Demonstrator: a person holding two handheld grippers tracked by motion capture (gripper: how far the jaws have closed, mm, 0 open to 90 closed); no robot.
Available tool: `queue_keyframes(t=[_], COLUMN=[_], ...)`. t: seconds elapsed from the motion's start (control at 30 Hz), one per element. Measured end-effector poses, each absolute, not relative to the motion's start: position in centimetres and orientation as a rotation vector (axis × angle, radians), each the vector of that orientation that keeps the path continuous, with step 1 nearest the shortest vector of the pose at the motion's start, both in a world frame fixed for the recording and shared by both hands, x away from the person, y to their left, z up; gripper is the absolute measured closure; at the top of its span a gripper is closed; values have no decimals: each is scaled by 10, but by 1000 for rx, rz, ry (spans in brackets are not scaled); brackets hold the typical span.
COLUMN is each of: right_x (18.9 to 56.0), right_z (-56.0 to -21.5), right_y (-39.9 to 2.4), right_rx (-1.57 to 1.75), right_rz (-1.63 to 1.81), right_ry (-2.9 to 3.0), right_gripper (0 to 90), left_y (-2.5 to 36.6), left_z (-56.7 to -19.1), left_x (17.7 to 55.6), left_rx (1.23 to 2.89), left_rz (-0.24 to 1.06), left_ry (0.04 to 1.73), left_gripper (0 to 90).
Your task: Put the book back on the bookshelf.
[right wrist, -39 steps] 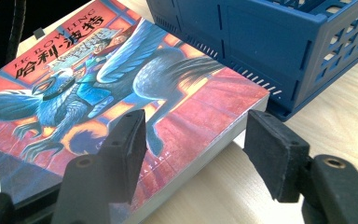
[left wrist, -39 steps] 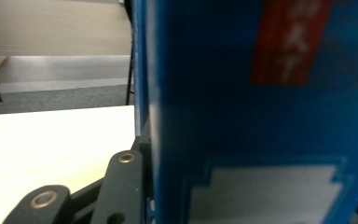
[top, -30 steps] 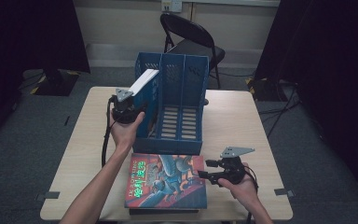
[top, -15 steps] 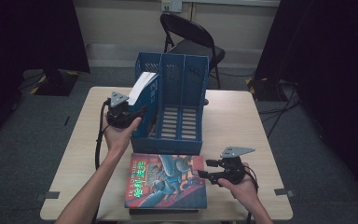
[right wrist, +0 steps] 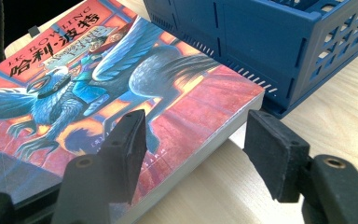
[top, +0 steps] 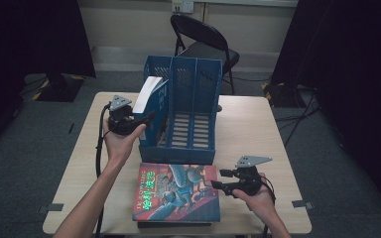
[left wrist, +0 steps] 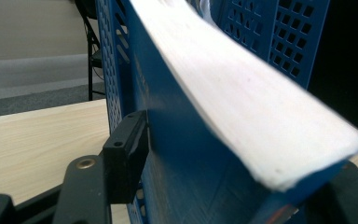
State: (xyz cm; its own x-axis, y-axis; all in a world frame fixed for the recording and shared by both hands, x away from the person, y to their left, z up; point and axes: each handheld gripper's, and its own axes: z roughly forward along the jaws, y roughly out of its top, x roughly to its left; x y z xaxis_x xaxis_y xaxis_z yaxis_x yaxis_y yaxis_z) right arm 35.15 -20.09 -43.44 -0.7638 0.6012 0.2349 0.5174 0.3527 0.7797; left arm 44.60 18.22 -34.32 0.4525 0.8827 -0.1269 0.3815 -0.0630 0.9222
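A blue-covered book [top: 148,91] leans, white page edge up, in the left slot of a blue file organizer [top: 193,99]. My left gripper [top: 144,120] is at its near lower corner. Its jaws have just been opening and now stand apart, with the book [left wrist: 242,107] between them; one pad [left wrist: 126,154] lies right beside the cover. A colourful illustrated book [top: 178,191] lies flat in front of the organizer. My right gripper [top: 220,179] is open at its right edge, one pad over the cover [right wrist: 98,79] and the other beside it above the table.
A darker book [top: 173,224] lies under the illustrated one at the front edge of the wooden table [top: 258,129]. The organizer's middle and right slots hold nothing. A black folding chair [top: 203,39] stands behind the table. Cables trail from both grippers.
The left gripper's jaws have spread apart around the blue book, and that hand has shifted a little to the left. The right gripper has stayed put.
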Motion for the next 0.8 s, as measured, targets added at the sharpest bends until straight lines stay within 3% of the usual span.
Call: queue_keyframes(t=[0.4,0.8], right_x=[351,352], right_z=[-433,-433], right_y=[-200,-200], right_rx=[1034,1037], right_rz=[1391,1388], right_ry=[2504,2505], right_gripper=[388,381], left_y=[184,176], left_z=[-336,-303], left_x=[446,456], left_rx=[1711,1853], left_rz=[600,553], left_ry=[1108,1232], left_gripper=[405,412])
